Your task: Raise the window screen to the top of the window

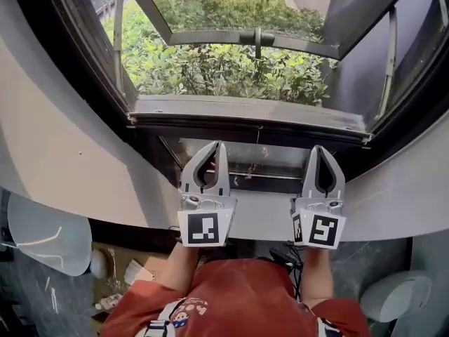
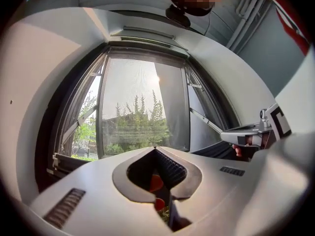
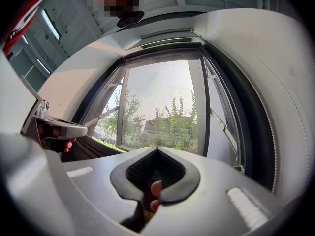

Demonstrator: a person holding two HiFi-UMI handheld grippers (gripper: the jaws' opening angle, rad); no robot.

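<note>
The window fills the far side, its glass sash swung outward over green bushes. A grey horizontal rail runs along the bottom of the opening; a fine, hazy screen mesh spans the frame in both gripper views. My left gripper and right gripper are side by side, held short of the dark lower frame, both pointing at it. Each is shut with nothing between its jaws. My left gripper's tips and my right gripper's tips touch nothing.
A curved white wall panel surrounds the window recess. Metal stay arms hold the sash on both sides. The other gripper shows at the edge of each gripper view, the right one and the left one. Clutter lies on the floor.
</note>
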